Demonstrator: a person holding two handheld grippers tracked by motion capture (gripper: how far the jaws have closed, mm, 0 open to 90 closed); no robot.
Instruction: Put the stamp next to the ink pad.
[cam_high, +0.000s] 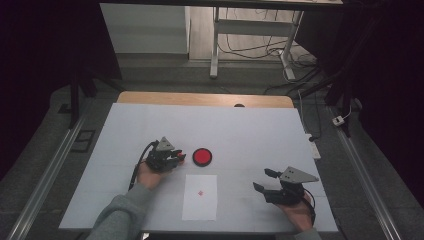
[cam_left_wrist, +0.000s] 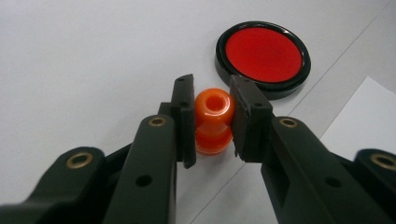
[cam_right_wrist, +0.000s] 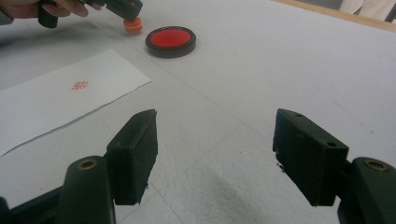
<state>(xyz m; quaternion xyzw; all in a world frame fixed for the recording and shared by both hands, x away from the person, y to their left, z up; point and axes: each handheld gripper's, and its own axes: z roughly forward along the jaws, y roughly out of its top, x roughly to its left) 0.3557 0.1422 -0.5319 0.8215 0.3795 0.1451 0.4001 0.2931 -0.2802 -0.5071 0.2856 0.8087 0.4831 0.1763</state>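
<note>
My left gripper (cam_left_wrist: 212, 87) is shut on a small orange spool-shaped stamp (cam_left_wrist: 214, 114), its pads pressing the stamp's rounded head from both sides. The stamp's base is at or just above the white table, beside a round red ink pad (cam_left_wrist: 263, 51) with a black rim. From above, the left gripper (cam_high: 179, 156) sits just left of the ink pad (cam_high: 202, 156). A white sheet of paper (cam_high: 200, 197) with a small red mark (cam_high: 200, 193) lies in front of the pad. My right gripper (cam_high: 261, 179) rests open at the front right with nothing between its jaws.
A white board (cam_high: 250, 130) covers the wooden table. In the right gripper view, the paper (cam_right_wrist: 60, 98), the ink pad (cam_right_wrist: 170, 38) and the orange stamp (cam_right_wrist: 133, 25) lie ahead to the left. Desk legs and cables stand on the floor beyond the table.
</note>
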